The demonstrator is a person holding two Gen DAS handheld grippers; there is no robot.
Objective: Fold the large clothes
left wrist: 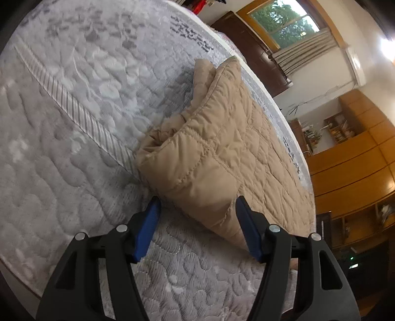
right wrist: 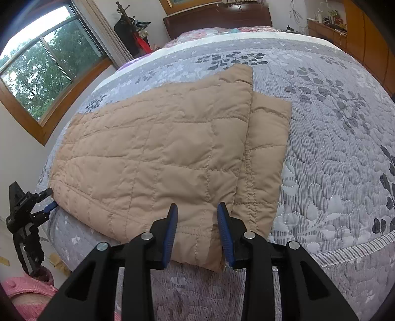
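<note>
A tan quilted jacket (right wrist: 158, 148) lies folded on the bed, with a second layer sticking out at its right side. My right gripper (right wrist: 197, 214) sits at the jacket's near edge, shut on a ridge of the padded fabric that fills the gap between its blue pads. My left gripper (left wrist: 197, 205) stands open at the jacket's (left wrist: 222, 148) other near corner; the rolled corner lies between its jaws and the pads do not press it. From the right wrist view the left gripper (right wrist: 50, 198) shows at the jacket's far left corner.
The bed wears a grey quilted bedspread (right wrist: 333, 160) with a leaf pattern and a striped band (left wrist: 74, 106). A window (right wrist: 42, 71) and a wall flank the bed's left side. Wooden cabinets (left wrist: 358, 160) and a dark headboard (right wrist: 217, 19) stand beyond. A pink cloth (right wrist: 27, 293) lies low at the left.
</note>
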